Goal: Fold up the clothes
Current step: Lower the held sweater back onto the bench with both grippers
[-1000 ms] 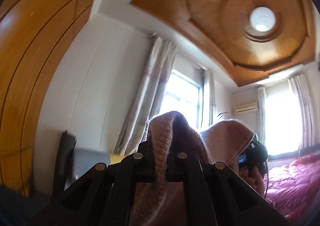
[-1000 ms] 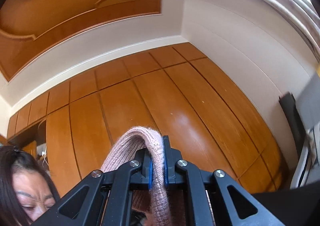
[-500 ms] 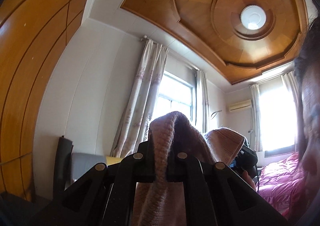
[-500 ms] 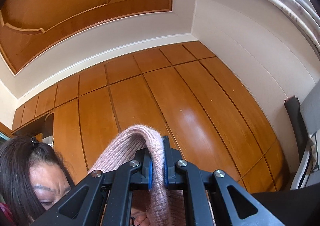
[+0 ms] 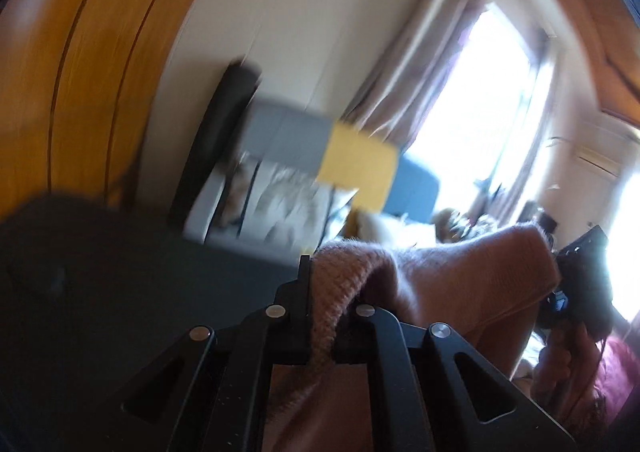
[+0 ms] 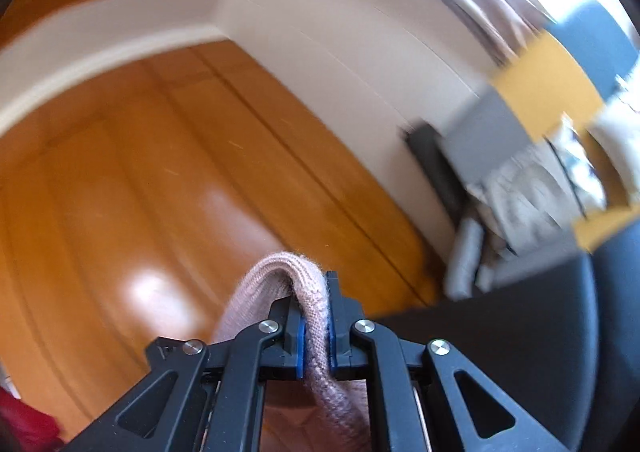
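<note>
One pink knit sweater hangs in the air between two grippers. The left gripper pinches a thick ribbed edge; the right gripper clamps another ribbed band between its blue pads. The knit looks soft, limp and light, probably stretchy, best held by its firmer ribbed edges.
</note>
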Motion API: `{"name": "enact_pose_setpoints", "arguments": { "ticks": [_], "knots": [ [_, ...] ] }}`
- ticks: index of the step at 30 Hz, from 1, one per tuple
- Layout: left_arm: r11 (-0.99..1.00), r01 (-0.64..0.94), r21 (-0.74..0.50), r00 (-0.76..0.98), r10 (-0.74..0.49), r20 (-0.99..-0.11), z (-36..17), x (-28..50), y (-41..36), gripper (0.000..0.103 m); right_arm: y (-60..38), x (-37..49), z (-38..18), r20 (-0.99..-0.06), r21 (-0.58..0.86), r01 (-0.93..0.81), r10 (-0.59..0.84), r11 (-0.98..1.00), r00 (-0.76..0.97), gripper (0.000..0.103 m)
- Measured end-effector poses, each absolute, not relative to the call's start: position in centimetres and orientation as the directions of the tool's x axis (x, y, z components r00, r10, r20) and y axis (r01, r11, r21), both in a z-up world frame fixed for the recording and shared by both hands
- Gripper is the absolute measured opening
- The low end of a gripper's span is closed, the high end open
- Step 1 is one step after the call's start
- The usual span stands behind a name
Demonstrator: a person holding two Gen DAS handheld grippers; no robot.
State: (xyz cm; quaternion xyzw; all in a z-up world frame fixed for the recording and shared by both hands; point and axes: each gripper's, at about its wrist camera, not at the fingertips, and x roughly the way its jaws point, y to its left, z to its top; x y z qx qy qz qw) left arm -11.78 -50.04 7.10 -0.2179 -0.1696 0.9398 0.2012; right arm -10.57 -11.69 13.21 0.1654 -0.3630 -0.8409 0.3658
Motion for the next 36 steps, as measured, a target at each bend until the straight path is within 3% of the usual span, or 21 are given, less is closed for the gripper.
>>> {"name": "enact_pose_setpoints", "arguments": {
  "ticks": [5,10,14,19,25,29,34,36],
  "knots": [
    [-0.898,-0.208,-0.388,-0.786,0.39,-0.481,-0.7,-16.8,-48.4,0.005,-12.2,-16.8,3.7,-0.249,0.772,0.27,-0.664,-0.576,-0.705,0.007],
    [-0.928,-0.139,-0.345,-0.728,0.332,-0.6,-6.1,-21.0,-47.1,0.005,-11.1,-21.6,-4.0,-0.411,0.778,0.112,-0.635,-0.619,-0.654,0.007],
    [-0.956,-0.104,-0.275,-0.722,0.263,-0.64,-8.0,-24.3,-45.5,0.005,-10.9,-25.2,-7.0,-0.504,0.742,0.03,-0.587,-0.669,-0.633,0.007],
    [-0.985,-0.111,-0.129,-0.716,0.17,-0.677,-8.5,-29.8,-43.0,0.005,-10.3,-31.1,-9.5,-0.576,0.721,-0.085,-0.527,-0.688,-0.624,0.007],
    [-0.985,-0.151,0.083,-0.67,0.04,-0.741,-10.8,-35.8,-39.9,0.011,-10.7,-36.5,-12.1,-0.676,0.59,-0.091,-0.43,-0.802,-0.598,0.007],
    [-0.988,-0.146,0.045,-0.679,0.067,-0.731,-11.2,-36.3,-40.4,0.015,-11.1,-37.4,-13.2,-0.653,0.585,-0.064,-0.424,-0.808,-0.627,0.008],
    [-0.984,-0.149,-0.096,-0.663,0.171,-0.729,-11.3,-36.6,-42.4,0.016,-10.8,-37.8,-14.1,-0.635,0.606,-0.04,-0.453,-0.794,-0.626,0.007],
    [-0.983,-0.148,-0.11,-0.664,0.181,-0.726,-11.4,-36.6,-42.5,0.016,-11.0,-38.4,-13.2,-0.677,0.527,-0.007,-0.415,-0.85,-0.608,0.007]
  ]
}}
